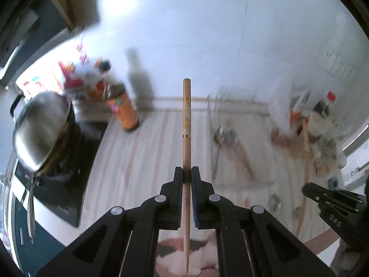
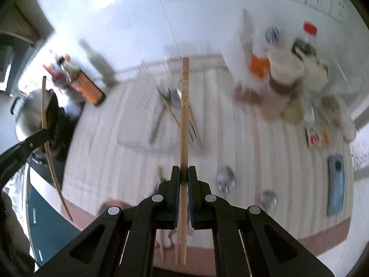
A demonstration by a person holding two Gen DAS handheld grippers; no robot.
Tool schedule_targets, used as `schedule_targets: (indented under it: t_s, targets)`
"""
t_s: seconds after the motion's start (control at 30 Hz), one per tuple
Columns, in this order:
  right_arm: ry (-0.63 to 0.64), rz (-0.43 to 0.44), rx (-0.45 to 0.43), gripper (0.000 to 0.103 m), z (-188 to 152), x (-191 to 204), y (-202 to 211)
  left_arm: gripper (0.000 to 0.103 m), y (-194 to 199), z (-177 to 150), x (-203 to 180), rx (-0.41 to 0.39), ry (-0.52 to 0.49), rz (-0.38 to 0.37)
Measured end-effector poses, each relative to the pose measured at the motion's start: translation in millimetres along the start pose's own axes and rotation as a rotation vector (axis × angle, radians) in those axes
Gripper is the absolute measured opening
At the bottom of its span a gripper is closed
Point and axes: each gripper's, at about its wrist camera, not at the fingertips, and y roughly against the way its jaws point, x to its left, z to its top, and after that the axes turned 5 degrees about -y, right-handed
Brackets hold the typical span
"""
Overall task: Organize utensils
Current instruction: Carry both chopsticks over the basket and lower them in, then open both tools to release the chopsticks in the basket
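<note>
my left fingers (image 1: 187, 173) pinch one pale wooden chopstick (image 1: 186, 124), gold-banded, pointing straight ahead above the striped counter (image 1: 147, 157). my right fingers (image 2: 183, 173) clamp a second chopstick (image 2: 184, 115) over the blurred tray (image 2: 138, 138) holding more utensils. beyond the left-held chopstick stands an orange bottle (image 1: 124, 108); two spoons (image 2: 226, 177) lie right of my right fingers.

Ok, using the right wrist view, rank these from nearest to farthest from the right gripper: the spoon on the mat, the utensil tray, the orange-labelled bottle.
1. Spoon, just right of the jaws on the striped mat.
2. Utensil tray, ahead and slightly left, holding blurred utensils.
3. Orange-labelled bottle, far left, near the back wall.
</note>
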Motion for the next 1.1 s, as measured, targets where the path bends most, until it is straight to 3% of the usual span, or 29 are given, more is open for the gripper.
schedule_targets:
  t_s: [0.23,0.47,0.77,1.1]
  targets:
    - [-0.026,0.040,-0.015,0.007,66.1,8.7,-14.0,0.004,-16.2,50.2,-22.7,-0.012,-0.040,-0.048]
    - [-0.064,0.040,0.038,0.007,115.0,6.6,-54.7,0.005,-66.6,82.3,-35.1,0.099,-0.016,-0.142]
    - [-0.094,0.026,0.131,0.007,134.6,4.5,-110.1,0.005,-143.2,109.8,-35.9,0.272,0.023,-0.194]
    - [-0.086,-0.009,0.193,0.007,133.2,10.3,-140.7,0.005,-184.9,102.9,-33.7,0.380,0.042,-0.204]
